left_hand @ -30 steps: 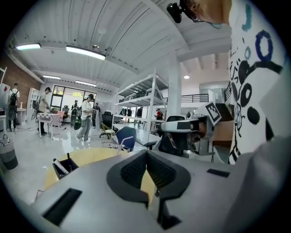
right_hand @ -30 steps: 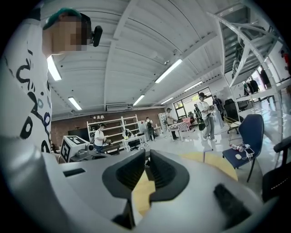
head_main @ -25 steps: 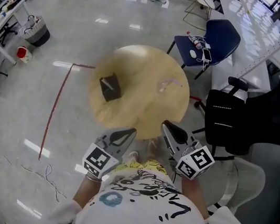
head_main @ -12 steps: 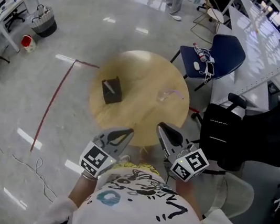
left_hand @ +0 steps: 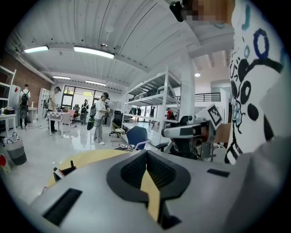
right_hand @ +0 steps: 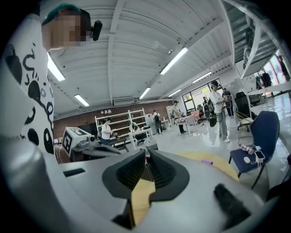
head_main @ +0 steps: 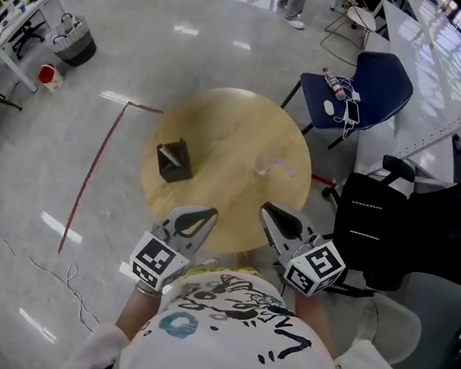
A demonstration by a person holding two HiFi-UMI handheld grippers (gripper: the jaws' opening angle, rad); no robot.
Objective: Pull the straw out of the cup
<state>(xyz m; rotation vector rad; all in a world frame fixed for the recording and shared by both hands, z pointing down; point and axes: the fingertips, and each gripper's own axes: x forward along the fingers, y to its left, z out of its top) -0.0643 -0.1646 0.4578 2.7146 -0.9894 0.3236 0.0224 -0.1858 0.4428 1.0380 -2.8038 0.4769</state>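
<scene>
Head view shows a round wooden worktop [head_main: 231,127] with a clear cup [head_main: 265,167] on its right side, and a thin purple straw [head_main: 284,165] pokes out of the cup toward the right. A small dark box [head_main: 173,161] sits on the left side, well apart from the cup. The left gripper [head_main: 206,215] and the right gripper [head_main: 271,212] hang over the near edge, both with jaws pressed together, holding nothing and not touching the cup.

Cup [head_main: 264,168] on desk [head_main: 223,121] was faint, its outline barely readable; straw [head_main: 281,164] a thin blur. Dark object [head_main: 173,161] was too small to identify.
</scene>
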